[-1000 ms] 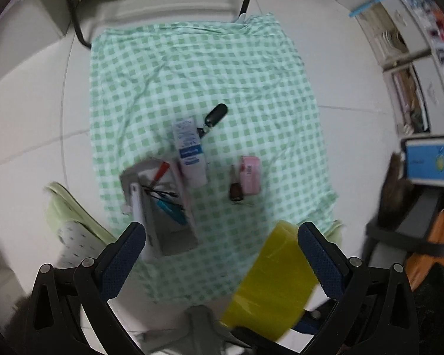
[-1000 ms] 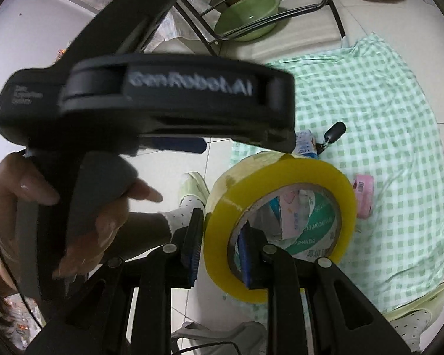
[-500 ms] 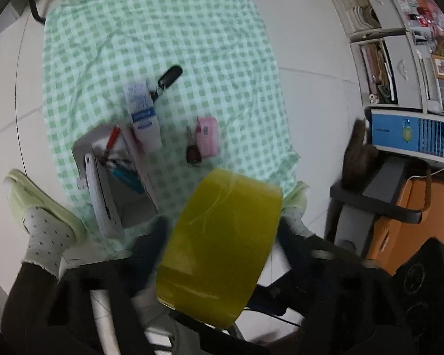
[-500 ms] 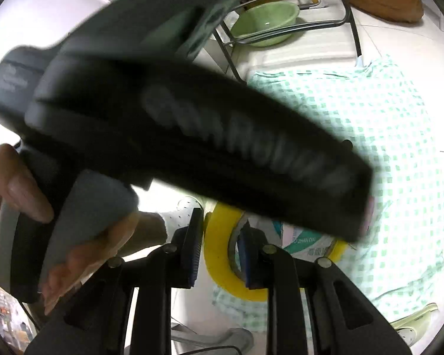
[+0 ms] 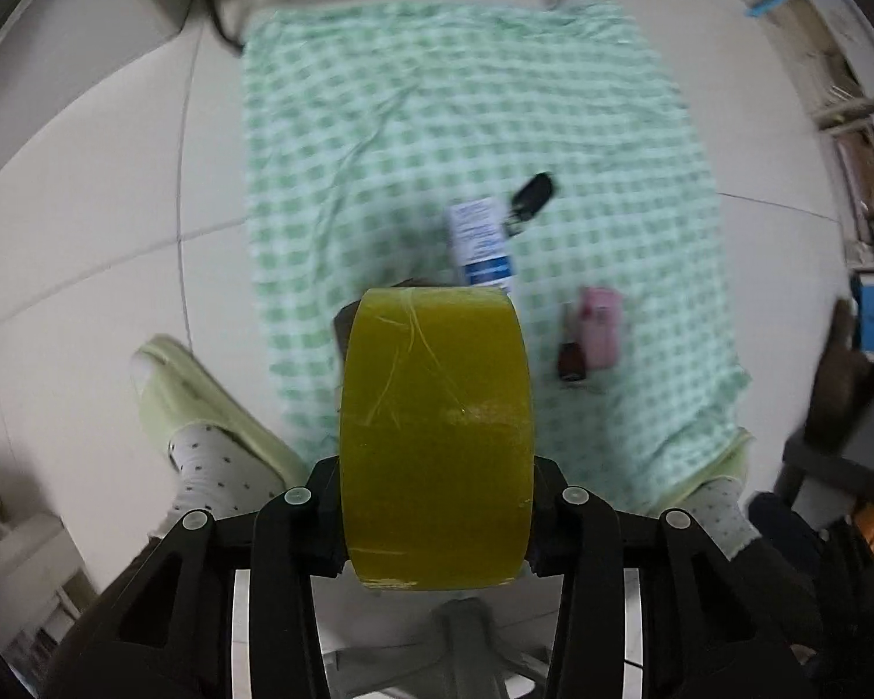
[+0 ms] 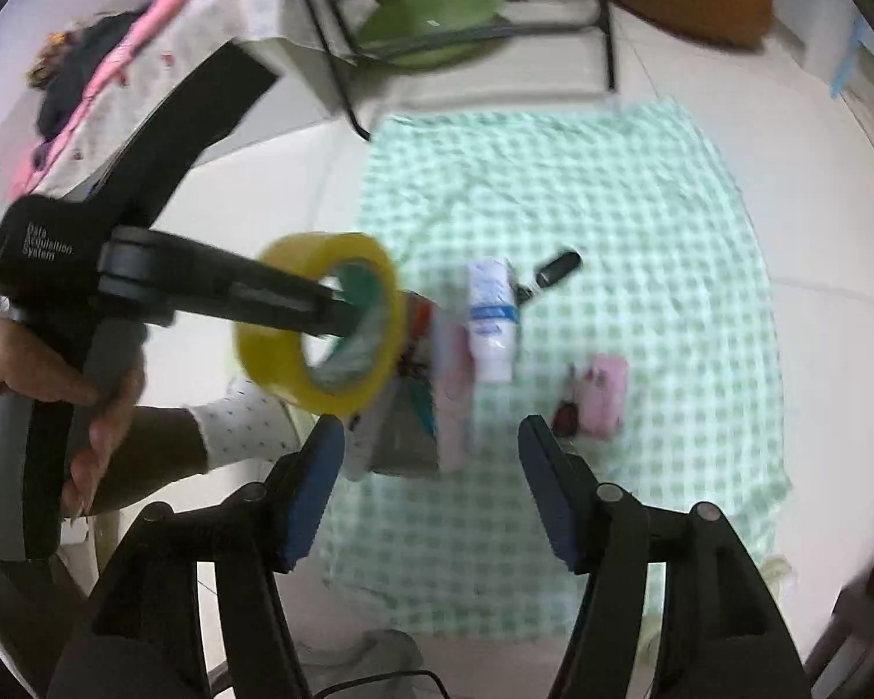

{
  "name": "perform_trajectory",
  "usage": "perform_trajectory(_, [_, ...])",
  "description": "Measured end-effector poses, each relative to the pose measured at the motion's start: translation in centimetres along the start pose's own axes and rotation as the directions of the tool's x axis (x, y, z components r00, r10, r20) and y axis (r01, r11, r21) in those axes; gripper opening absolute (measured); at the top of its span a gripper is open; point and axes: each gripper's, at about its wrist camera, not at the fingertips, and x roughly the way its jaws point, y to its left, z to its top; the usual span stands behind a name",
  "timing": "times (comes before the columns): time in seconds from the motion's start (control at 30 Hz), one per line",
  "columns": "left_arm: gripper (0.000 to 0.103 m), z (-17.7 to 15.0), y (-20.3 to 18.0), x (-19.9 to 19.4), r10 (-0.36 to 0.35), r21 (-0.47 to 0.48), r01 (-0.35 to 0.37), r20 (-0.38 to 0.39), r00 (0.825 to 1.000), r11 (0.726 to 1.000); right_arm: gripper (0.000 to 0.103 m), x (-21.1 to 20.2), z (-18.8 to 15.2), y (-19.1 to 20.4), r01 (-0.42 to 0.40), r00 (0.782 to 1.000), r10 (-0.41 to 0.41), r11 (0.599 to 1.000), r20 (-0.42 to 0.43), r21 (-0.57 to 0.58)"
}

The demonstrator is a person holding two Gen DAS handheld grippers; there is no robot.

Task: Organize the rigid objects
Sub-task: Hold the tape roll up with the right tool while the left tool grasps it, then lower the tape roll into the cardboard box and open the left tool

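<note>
Left wrist: L tool [image 5: 437, 501] clamps tape roll [image 5: 436, 437], R tool [image 6: 431, 472] spread.

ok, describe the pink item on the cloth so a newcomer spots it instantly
Find the green checked cloth on the tiled floor. Right of the white tube lies a small pink case. It is the only pink rectangle there, with a dark red piece touching its left side.

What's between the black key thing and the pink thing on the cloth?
Nothing: only bare checked cloth separates the black key fob from the pink case, clearest in the right wrist view.
</note>
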Motion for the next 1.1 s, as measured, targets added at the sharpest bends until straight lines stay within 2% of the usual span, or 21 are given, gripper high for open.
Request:
perform_trajectory(0.2, [0.040, 1.3, 0.0, 4.8, 0.013, -0.092, -0.023, -0.107, 0.994, 0.996, 0.064, 3.0, -0.9, -3.6, 0.096, 0.987, -0.080, 0.990, -0.140, 0.108])
perform_trajectory(0.3, [0.040, 2.2, -0.8, 5.5, 0.022, -0.114, -0.039, -0.148, 0.989, 0.993, 0.064, 4.7, -2.6, -4.4, 0.102, 0.984, -0.078, 0.984, -0.159, 0.149])
perform_trajectory(0.37, [0.040, 2.3, -1.2, 5.7, -0.001, -0.144, -0.023, -0.165, 0.986, 0.989, 0.064, 5.7, -2.5, -4.4, 0.111, 0.982, -0.084, 0.981, -0.167, 0.162])
perform_trajectory(0.4, [0.040, 2.1, -1.1, 5.4, 0.010, -0.163, -0.039, -0.172, 0.985, 0.986, 0.064, 5.7, -2.5, -4.3, 0.117, 0.982, -0.089, 0.979, -0.167, 0.165])
perform_trajectory(0.47, [0.040, 2.2, -1.7, 5.8, -0.052, -0.186, 0.017, -0.182, 0.982, 0.982, 0.064, 5.9, -2.6, -4.7, 0.124, 0.981, -0.095, 0.978, -0.170, 0.169])
perform_trajectory(0.53, [0.040, 2.4, -1.7, 6.8, -0.149, -0.244, 0.095, -0.214, 0.965, 0.965, 0.064, 6.4, -2.5, -4.9, 0.126, 0.981, -0.095, 0.976, -0.171, 0.178])
perform_trajectory(0.57, [0.040, 2.3, -1.3, 6.8, -0.159, -0.247, 0.101, -0.224, 0.962, 0.964, 0.064, 6.5, -2.5, -5.1, 0.123, 0.981, -0.092, 0.976, -0.168, 0.182])
perform_trajectory(0.6, [0.040, 2.4, -1.2, 7.2, -0.147, -0.241, 0.088, -0.237, 0.960, 0.967, 0.064, 6.5, -2.6, -5.1, 0.121, 0.982, -0.091, 0.976, -0.166, 0.181])
perform_trajectory(0.7, [0.040, 2.6, -1.2, 8.4, -0.004, -0.194, -0.045, -0.246, 0.969, 0.980, 0.064, 6.3, -2.7, -5.1, 0.128, 0.982, -0.102, 0.978, -0.161, 0.164])
perform_trajectory(0.77, [0.041, 2.6, -0.7, 9.3, 0.055, -0.192, -0.102, -0.234, 0.971, 0.976, 0.072, 6.4, -2.8, -5.2, 0.149, 0.979, -0.126, 0.978, -0.161, 0.146])
perform_trajectory(0.8, [0.042, 2.5, -0.2, 9.7, 0.073, -0.208, -0.119, -0.220, 0.973, 0.971, 0.080, 6.4, -2.8, -5.3, 0.162, 0.977, -0.140, 0.977, -0.159, 0.137])
perform_trajectory(0.83, [0.055, 2.5, 0.3, 10.2, 0.102, -0.218, -0.148, -0.209, 0.973, 0.965, 0.089, 6.6, -2.9, -5.4, 0.175, 0.975, -0.153, 0.976, -0.159, 0.129])
perform_trajectory(0.87, [0.068, 2.4, 0.7, 10.6, 0.141, -0.217, -0.189, -0.216, 0.966, 0.958, 0.092, 6.8, -3.0, -5.6, 0.184, 0.973, -0.164, 0.975, -0.160, 0.123])
perform_trajectory(0.9, [0.090, 2.4, 1.0, 10.9, 0.167, -0.208, -0.217, -0.231, 0.959, 0.954, 0.095, 7.0, -3.1, -5.8, 0.192, 0.972, -0.172, 0.974, -0.162, 0.119])
perform_trajectory(1.0, [0.092, 2.5, 0.3, 9.8, 0.165, -0.177, -0.195, -0.170, 0.971, 0.965, 0.100, 8.2, -3.3, -6.7, 0.223, 0.962, -0.202, 0.969, -0.184, 0.106])
perform_trajectory(1.1, [0.092, 2.3, -1.3, 6.7, 0.140, -0.115, -0.150, -0.085, 0.986, 0.982, 0.101, 10.5, -3.7, -8.0, 0.266, 0.947, -0.251, 0.963, -0.202, 0.047])
